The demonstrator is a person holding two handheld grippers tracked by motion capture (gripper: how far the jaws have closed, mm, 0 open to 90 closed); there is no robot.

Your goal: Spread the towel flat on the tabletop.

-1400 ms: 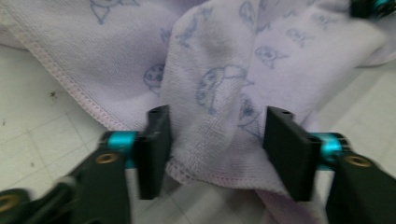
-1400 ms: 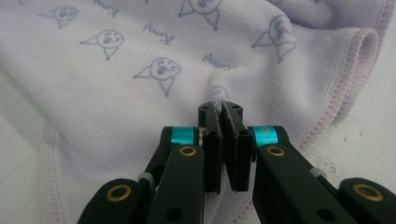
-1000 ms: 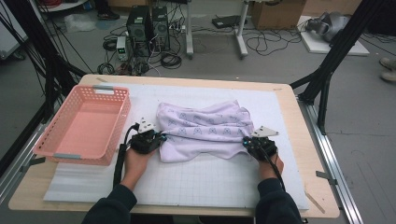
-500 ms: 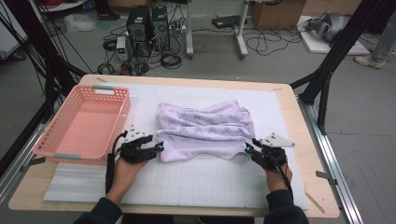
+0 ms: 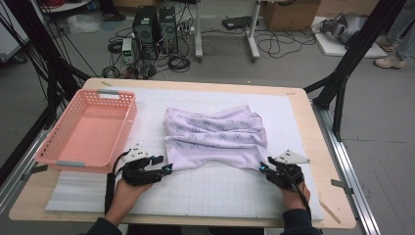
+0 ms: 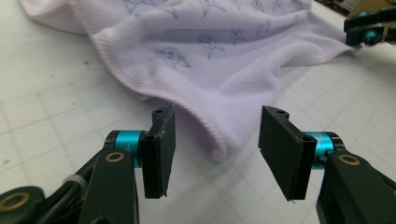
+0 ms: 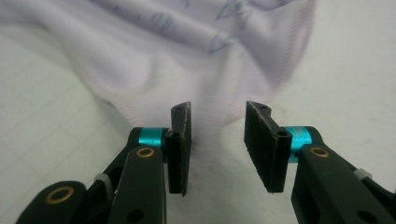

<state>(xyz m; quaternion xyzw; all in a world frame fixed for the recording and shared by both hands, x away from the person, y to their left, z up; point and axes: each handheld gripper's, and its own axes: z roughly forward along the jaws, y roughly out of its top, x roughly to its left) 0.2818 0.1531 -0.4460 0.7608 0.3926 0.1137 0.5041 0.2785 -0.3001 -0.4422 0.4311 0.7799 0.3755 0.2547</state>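
1. Towel point(image 5: 215, 137) — pale lilac with a small printed pattern, lying rumpled at the middle of the bench point(image 5: 298, 105) on the white gridded mat point(image 5: 210, 188).
2. Left tool point(image 5: 166, 169) at the towel's near left corner; jaws spread wide, gripping nothing. In the left gripper view the hem sits between and just beyond the pads point(image 6: 159, 140).
3. Right tool point(image 5: 263, 168) at the near right corner — jaws parted, towel edge between them, not clamped.
4. Pink basket point(image 5: 88, 132) stands left of the towel, apart from it.
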